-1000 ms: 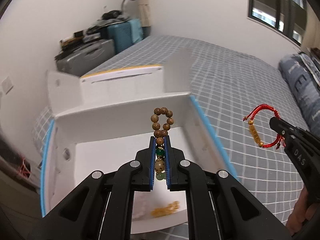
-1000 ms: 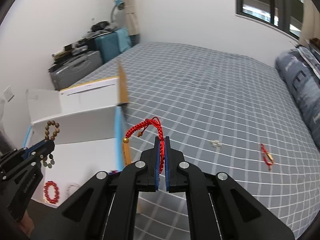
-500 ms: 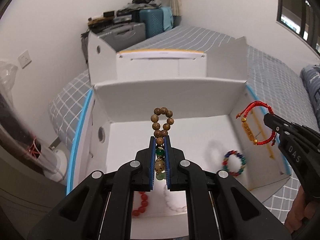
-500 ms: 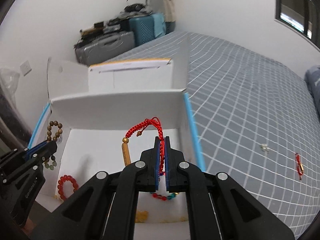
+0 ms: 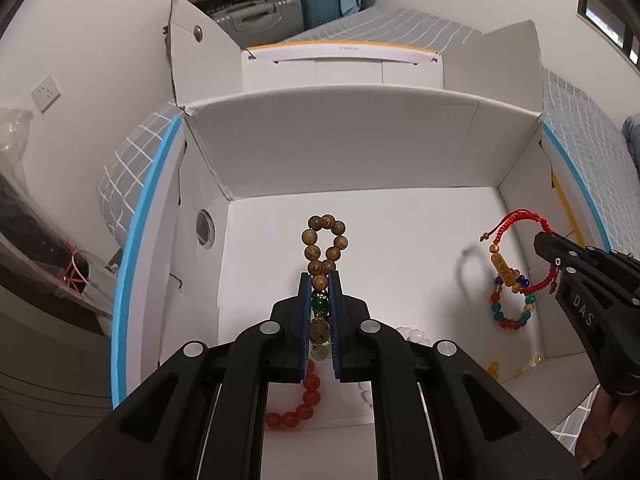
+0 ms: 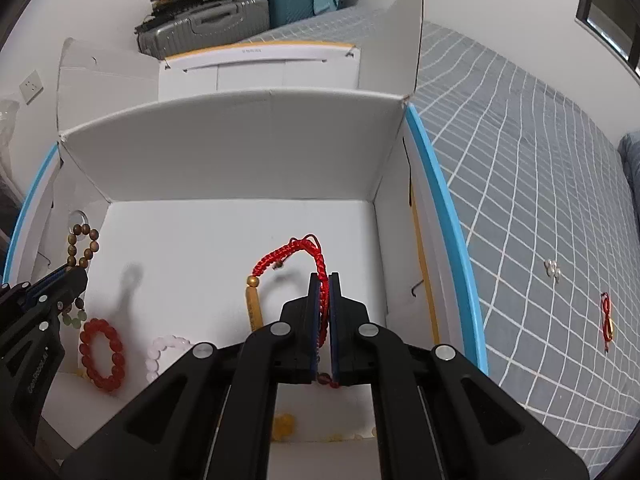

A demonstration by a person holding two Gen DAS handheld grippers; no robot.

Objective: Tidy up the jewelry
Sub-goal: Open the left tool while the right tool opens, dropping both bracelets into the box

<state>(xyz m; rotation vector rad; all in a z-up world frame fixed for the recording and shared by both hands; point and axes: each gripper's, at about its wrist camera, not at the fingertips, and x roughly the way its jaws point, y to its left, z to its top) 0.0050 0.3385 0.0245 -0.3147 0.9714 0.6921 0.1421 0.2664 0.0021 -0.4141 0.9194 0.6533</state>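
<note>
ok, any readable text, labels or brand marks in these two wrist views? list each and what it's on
"DAS": white letters on the side of the right gripper, seen in the left wrist view.
Lettering on the side of the left gripper, in the right wrist view: too distorted to read.
Small grey print on the box's rear flap: too small to read.
Carving on the red cord bracelet's gold charm: not legible.

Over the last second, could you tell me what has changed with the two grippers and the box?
Both grippers came forward and down over the white box; a second ago the right gripper was over the bed. Nothing was let go: the left gripper stays shut on the wooden bead bracelet, the right on the red cord bracelet. The bracelets in the box lie unmoved.
</note>
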